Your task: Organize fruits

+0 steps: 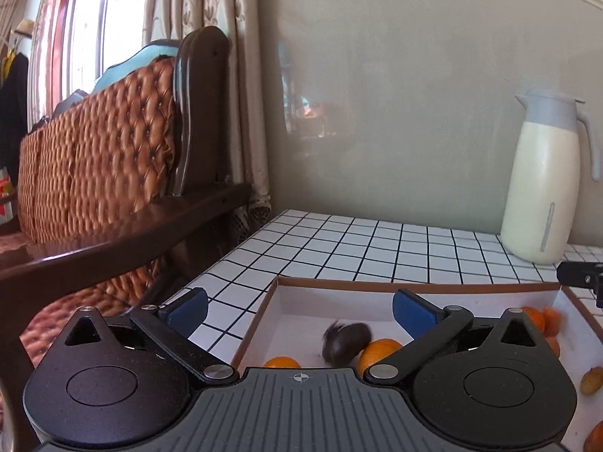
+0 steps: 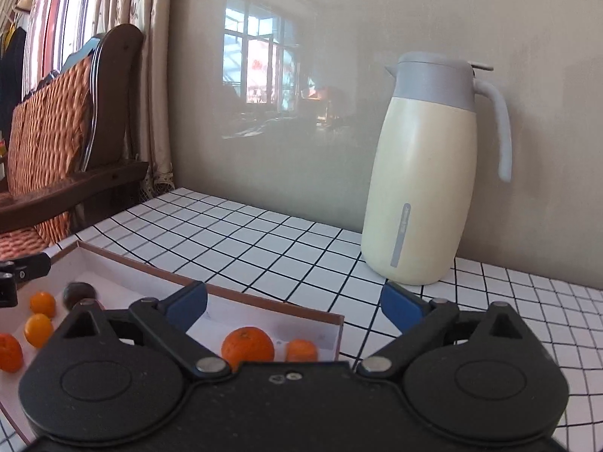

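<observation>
A shallow white box with a brown rim (image 1: 377, 287) (image 2: 264, 303) lies on the tiled table. In it are several oranges (image 1: 378, 352) (image 2: 247, 346) and a dark brown fruit (image 1: 345, 341) (image 2: 78, 293), blurred in the left wrist view. My left gripper (image 1: 299, 310) is open and empty, held above the box's left end over the dark fruit. My right gripper (image 2: 294, 307) is open and empty above the box's right end, over an orange. A smaller yellow-brown fruit (image 1: 591, 380) lies at the right edge of the left wrist view.
A cream and grey thermos jug (image 1: 542, 184) (image 2: 426, 173) stands at the back right by the wall. The white tiled table (image 1: 358, 248) (image 2: 264, 241) ends at the left, where a wooden sofa with a brown cushion (image 1: 98, 150) stands.
</observation>
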The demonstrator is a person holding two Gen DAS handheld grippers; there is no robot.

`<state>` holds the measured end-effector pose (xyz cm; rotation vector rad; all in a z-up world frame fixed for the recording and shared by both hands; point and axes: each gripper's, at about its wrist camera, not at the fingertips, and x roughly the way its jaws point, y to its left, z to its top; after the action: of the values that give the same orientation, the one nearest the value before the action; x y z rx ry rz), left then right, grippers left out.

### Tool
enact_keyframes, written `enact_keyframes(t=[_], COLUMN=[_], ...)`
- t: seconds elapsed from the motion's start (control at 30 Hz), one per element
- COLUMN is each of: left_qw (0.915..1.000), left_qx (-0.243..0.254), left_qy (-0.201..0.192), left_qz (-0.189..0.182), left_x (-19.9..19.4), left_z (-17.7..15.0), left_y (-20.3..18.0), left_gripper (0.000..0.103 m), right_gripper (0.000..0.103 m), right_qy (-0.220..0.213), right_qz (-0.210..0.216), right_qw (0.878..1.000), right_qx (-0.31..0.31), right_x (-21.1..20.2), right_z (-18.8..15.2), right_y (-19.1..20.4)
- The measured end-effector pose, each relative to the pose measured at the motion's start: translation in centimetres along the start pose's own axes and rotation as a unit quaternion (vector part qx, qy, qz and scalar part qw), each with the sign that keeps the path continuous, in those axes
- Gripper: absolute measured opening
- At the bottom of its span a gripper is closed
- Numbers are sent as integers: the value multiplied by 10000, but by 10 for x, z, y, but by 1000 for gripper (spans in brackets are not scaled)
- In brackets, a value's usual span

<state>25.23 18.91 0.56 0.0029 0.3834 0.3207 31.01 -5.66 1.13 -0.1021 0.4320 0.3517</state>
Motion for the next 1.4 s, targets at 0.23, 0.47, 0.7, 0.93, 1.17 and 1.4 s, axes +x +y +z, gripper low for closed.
enact_keyframes(t=[0.23, 0.47, 0.7, 0.93, 1.17, 1.4], left_qw=[10000, 10000, 10000, 9999, 9997, 9994], left_qx=[33, 8, -27, 1, 106, 29], left_qy=[-14, -21, -83, -101, -206, -289], left_qz=[8, 2, 29, 23, 52, -180], left_x=[-2, -6, -15, -28, -51, -103], left_z=[-1, -2, -3, -1, 1, -2], left_y=[4, 3, 1, -4, -12, -17], left_gripper=[103, 103, 103, 103, 103, 103], right_gripper=[94, 97, 97, 97, 97, 97], right_qy=[40, 28, 33, -31, -73, -353], right_qz=[73, 94, 113, 170, 158, 204], right_qw=[10000, 9999, 9999, 9998, 9998, 9992], right_qx=[-15, -26, -25, 23, 42, -7], right_x=[0, -3, -9, -23, -48, -101], right_z=[2, 1, 3, 4, 5, 3], right_y=[7, 10, 9, 8, 5, 5])
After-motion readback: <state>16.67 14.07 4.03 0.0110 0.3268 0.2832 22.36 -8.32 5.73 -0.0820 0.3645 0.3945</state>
